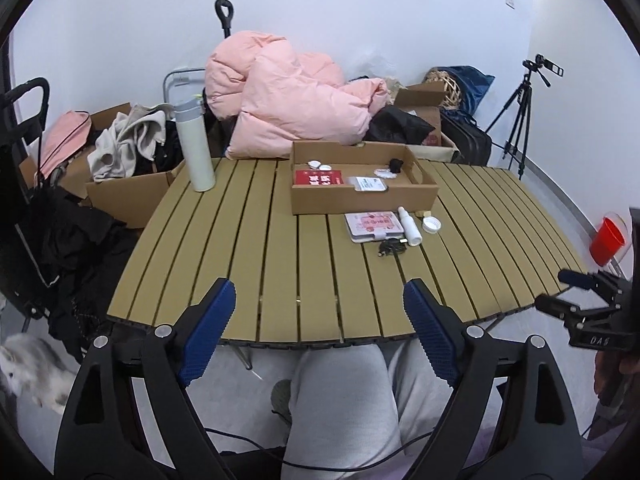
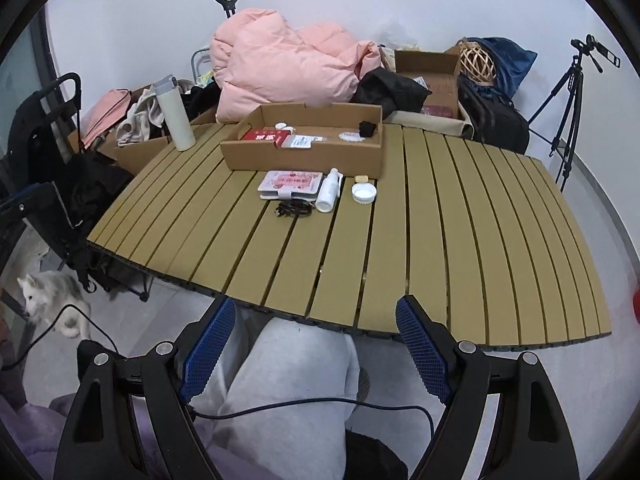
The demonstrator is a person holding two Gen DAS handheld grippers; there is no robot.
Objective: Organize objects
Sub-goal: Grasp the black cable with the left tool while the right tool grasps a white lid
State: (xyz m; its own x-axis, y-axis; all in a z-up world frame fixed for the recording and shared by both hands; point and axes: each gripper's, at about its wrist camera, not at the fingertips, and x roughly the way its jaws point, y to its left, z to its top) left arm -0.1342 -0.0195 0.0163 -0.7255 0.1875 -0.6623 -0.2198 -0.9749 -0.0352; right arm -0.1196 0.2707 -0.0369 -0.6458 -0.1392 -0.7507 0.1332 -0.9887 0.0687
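- Left gripper (image 1: 318, 300): jaws spread wide, nothing between them; held at the near edge of the slatted table (image 1: 248, 240), above the person's grey-trousered knee.
- Right gripper (image 2: 316, 320): jaws likewise apart and empty, at the near table edge.
- Cardboard tray (image 2: 304, 158): shallow, open-topped, at the far side of the table. Contents — a red packet (image 2: 262, 136), a clear-wrapped card (image 2: 301, 141), a small black object (image 2: 367, 128), small white round pieces (image 2: 283, 125).
- Loose on the table just in front of the tray: pink patterned case (image 2: 290, 184), white spray bottle (image 2: 329, 195) lying on its side beside it, black cable bundle (image 2: 293, 208), white round lid (image 2: 364, 193), small tan block (image 2: 362, 178).
- White flask (image 2: 173, 114): upright at the far left corner of the table.
- Behind the table: pink quilted jacket (image 2: 280, 64), piled over boxes of clothing.
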